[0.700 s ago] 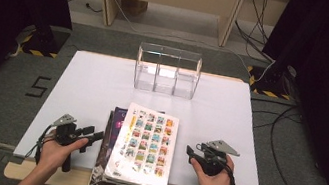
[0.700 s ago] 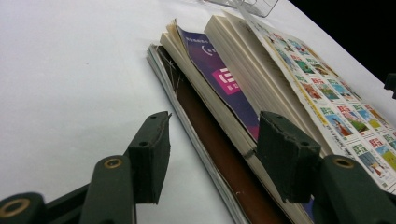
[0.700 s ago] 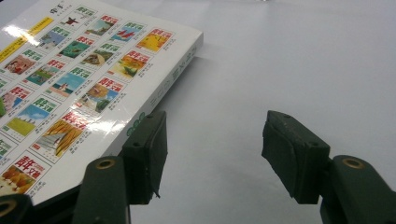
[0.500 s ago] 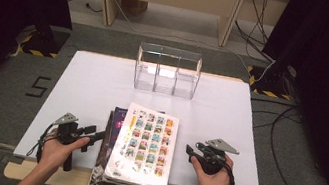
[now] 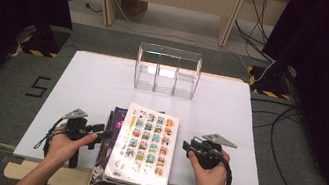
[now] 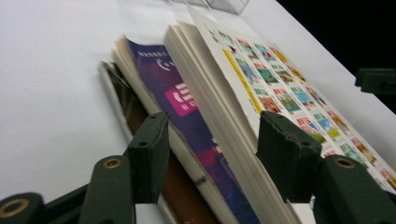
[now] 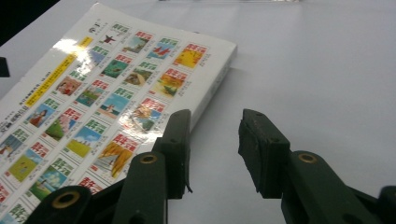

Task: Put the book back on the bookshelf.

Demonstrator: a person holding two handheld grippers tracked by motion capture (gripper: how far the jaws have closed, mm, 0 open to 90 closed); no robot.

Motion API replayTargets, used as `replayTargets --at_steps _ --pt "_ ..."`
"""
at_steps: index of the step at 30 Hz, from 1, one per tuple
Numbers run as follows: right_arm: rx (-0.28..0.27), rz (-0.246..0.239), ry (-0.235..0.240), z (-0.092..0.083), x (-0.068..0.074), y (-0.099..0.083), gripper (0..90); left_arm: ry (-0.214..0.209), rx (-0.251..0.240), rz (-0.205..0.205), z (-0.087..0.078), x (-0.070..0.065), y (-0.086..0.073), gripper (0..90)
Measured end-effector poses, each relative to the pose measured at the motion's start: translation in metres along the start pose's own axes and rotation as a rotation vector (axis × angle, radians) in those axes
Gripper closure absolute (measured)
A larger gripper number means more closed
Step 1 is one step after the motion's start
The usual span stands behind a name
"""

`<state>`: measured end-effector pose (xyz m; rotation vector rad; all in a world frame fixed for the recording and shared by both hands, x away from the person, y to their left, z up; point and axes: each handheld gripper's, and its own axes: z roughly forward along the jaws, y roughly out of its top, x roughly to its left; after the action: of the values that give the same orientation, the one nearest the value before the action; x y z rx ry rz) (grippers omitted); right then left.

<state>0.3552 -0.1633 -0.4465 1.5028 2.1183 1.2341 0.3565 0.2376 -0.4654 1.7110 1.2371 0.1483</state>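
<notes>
Left gripper view puts your left gripper (image 6: 210, 158) at the spine side of a stack of books, its jaws apart — one black pad low beside the brown bottom book (image 6: 154, 154), the other up against the page edges of the top book (image 6: 299, 88). Whether the pads press on anything you cannot tell; the purple book (image 6: 187, 93) lies between them in the stack. In the high view your left hand (image 5: 65, 144) holds that gripper (image 5: 104, 134) level at the stack's left edge.

Your right gripper (image 7: 214, 154) also stands with jaws apart and nothing between them — it hovers over the white table (image 7: 327, 70) just beside the top book's (image 7: 93, 102) right edge. From above, this gripper (image 5: 188, 147) sits just right of the stack, gripped by your right hand (image 5: 209, 173).

The top book (image 5: 144, 145), covered in rows of small colourful pictures, lies at the near edge of the table (image 5: 98, 81), between both grippers. A clear three-compartment organiser (image 5: 167, 71) stands well apart, at the far side.
</notes>
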Motion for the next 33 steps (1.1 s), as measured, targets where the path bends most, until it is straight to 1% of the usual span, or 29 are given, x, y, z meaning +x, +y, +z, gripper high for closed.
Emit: replayTargets --at_steps 1,4,5,8,9,10,11,12,13,14,16,17,19,21,25,27,29,30,31,33 --pt "0.001 0.011 0.006 0.000 0.002 0.001 64.0 0.003 0.013 0.008 0.002 -0.001 0.001 42.4" --pt "0.009 0.013 0.015 0.001 0.004 0.002 63.7 -0.003 0.023 0.000 0.007 -0.003 0.002 42.2" --pt "0.030 0.033 0.033 0.004 0.007 0.003 62.5 0.000 0.029 -0.006 0.011 -0.004 0.004 42.1" --pt "0.045 0.044 0.046 0.006 0.008 0.004 61.7 0.000 0.034 -0.007 0.013 -0.006 0.006 41.8" --pt "0.069 0.046 0.060 0.010 0.010 0.005 60.5 -0.004 0.033 -0.007 0.014 -0.007 0.008 41.7" --pt "0.083 0.054 0.064 0.011 0.011 0.006 60.4 -0.005 0.045 -0.008 0.016 -0.008 0.010 41.6" --pt "0.083 0.054 0.064 0.011 0.011 0.006 60.4 -0.005 0.045 -0.008 0.016 -0.008 0.010 41.5" --pt "0.087 0.054 0.069 0.014 0.011 0.006 60.1 -0.001 0.059 -0.004 0.019 -0.008 0.012 41.5" --pt "0.114 0.069 0.078 0.020 0.013 0.007 58.8 0.004 0.070 -0.002 0.021 -0.008 0.013 41.3" --pt "0.123 0.071 0.081 0.022 0.014 0.008 58.7 0.011 0.087 0.002 0.025 -0.009 0.014 41.3" --pt "0.131 0.069 0.084 0.024 0.015 0.008 58.6 0.012 0.094 0.002 0.027 -0.010 0.014 41.6" --pt "0.148 0.074 0.087 0.030 0.017 0.009 58.0 0.003 0.107 -0.007 0.031 -0.011 0.015 41.6" --pt "0.155 0.083 0.089 0.034 0.016 0.010 56.5 0.009 0.122 -0.001 0.036 -0.013 0.014 41.6" --pt "0.177 0.102 0.092 0.037 0.016 0.010 55.7 0.001 0.132 -0.012 0.039 -0.015 0.014 42.2" --pt "0.196 0.110 0.091 0.041 0.016 0.009 53.9 -0.009 0.143 -0.023 0.043 -0.017 0.012 45.1" --pt "0.201 0.139 0.100 0.043 0.016 0.008 52.4 -0.017 0.148 -0.038 0.044 -0.018 0.011 45.9" --pt "0.203 0.149 0.119 0.045 0.017 0.008 51.4 -0.004 0.150 -0.044 0.044 -0.020 0.011 46.5" --pt "0.203 0.149 0.119 0.045 0.017 0.008 51.4 -0.004 0.150 -0.044 0.044 -0.020 0.011 46.7" --pt "0.207 0.149 0.112 0.046 0.018 0.009 50.1 -0.001 0.151 -0.058 0.044 -0.020 0.012 47.3" --pt "0.214 0.147 0.110 0.047 0.018 0.009 49.8 0.002 0.151 -0.065 0.044 -0.020 0.012 49.3"
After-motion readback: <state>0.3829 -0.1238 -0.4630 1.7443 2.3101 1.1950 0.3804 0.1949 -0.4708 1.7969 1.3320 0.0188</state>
